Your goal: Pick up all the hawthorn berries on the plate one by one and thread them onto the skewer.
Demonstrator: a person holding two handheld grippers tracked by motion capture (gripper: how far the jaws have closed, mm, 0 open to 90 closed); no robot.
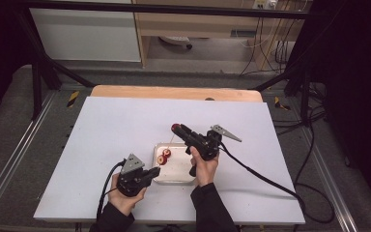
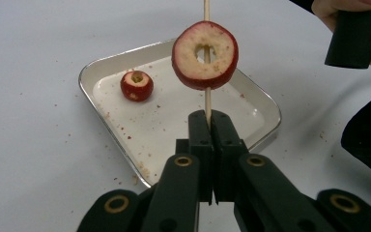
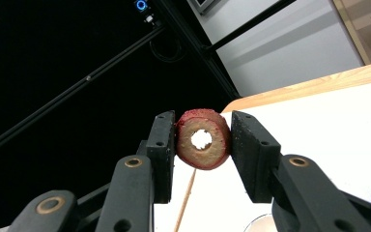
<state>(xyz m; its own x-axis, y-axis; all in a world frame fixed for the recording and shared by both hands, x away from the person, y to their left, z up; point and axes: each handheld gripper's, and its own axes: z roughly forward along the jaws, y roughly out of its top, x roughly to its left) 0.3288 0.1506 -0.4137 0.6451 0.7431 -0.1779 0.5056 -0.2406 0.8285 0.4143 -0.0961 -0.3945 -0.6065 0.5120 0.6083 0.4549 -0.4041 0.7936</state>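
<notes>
Left gripper [image 2: 211, 118], near the table's [image 1: 101, 125] front edge: jaws pressed together on a thin wooden skewer [image 2: 207, 99] threaded through a cored red fruit slice [image 2: 204, 55]. Right gripper [image 3: 202, 145], above mid-table: jaws partly apart, clamped on a second cored slice [image 3: 203, 139]. A third piece [image 2: 136, 85] lies in the white tray [image 2: 265, 104], near the table's front edge.
</notes>
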